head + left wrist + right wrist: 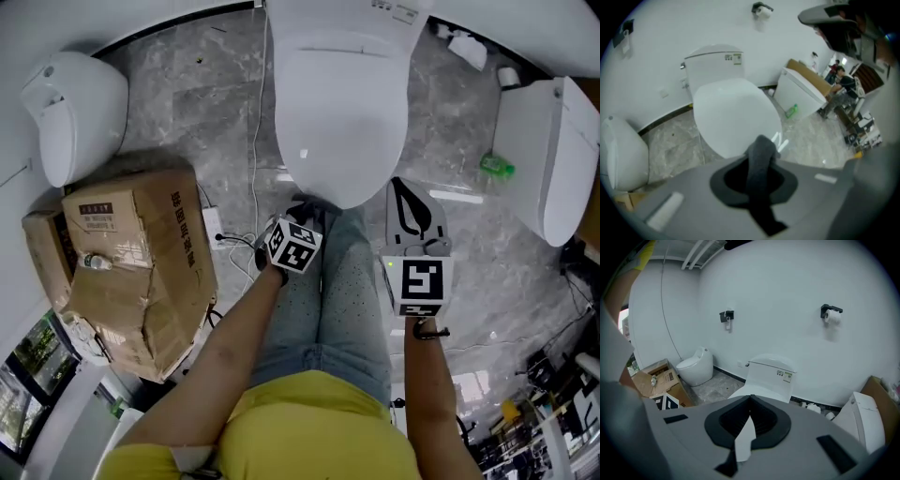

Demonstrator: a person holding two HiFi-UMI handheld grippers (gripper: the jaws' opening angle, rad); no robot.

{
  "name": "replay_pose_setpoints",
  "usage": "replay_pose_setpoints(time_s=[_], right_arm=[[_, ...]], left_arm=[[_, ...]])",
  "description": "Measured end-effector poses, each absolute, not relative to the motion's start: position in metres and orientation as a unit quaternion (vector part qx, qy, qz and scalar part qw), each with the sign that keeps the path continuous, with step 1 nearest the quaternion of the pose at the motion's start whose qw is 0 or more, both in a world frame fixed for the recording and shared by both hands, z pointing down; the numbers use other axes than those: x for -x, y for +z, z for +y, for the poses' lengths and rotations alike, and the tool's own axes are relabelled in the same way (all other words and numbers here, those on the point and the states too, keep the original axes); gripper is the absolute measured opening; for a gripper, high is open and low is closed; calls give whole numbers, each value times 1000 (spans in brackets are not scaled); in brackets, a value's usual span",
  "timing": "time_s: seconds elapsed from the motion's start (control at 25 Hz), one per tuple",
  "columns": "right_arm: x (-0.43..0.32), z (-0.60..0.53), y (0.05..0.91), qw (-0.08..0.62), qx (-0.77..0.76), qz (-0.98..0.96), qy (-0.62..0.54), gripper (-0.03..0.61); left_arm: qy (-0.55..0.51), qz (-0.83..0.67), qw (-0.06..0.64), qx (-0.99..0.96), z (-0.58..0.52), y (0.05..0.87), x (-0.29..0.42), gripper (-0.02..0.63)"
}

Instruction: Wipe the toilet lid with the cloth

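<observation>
White toilet lid [736,115], tank label [732,58] unreadable

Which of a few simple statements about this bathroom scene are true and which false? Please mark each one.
1. The toilet lid is closed. True.
2. The left gripper holds a dark cloth in its fingers. True.
3. The right gripper has its fingers wide open. False: they are shut, with nothing between them.
4. A green bottle stands on the lid. False: it is on the floor beside another toilet.
5. The wall holder is empty. False: it carries a paper roll.
</observation>
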State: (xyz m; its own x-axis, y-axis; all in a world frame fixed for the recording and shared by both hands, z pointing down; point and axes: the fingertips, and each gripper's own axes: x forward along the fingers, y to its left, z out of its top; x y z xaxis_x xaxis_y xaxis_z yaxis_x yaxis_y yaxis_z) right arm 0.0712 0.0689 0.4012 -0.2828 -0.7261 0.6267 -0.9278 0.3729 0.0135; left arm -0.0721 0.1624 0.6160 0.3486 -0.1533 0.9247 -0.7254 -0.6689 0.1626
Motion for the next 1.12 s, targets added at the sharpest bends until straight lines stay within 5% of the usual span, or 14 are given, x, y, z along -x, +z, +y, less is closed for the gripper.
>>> replay_pose_setpoints(time_s=[0.52,1.12], right_arm=[[-97,65,319,194,-579,-754,244,15],[-76,41,236,178,-589,-774,152,15]], left_arm=[[380,-346,249,-821,76,466,39,19],[231,-397,182,-870,18,309,22,19]])
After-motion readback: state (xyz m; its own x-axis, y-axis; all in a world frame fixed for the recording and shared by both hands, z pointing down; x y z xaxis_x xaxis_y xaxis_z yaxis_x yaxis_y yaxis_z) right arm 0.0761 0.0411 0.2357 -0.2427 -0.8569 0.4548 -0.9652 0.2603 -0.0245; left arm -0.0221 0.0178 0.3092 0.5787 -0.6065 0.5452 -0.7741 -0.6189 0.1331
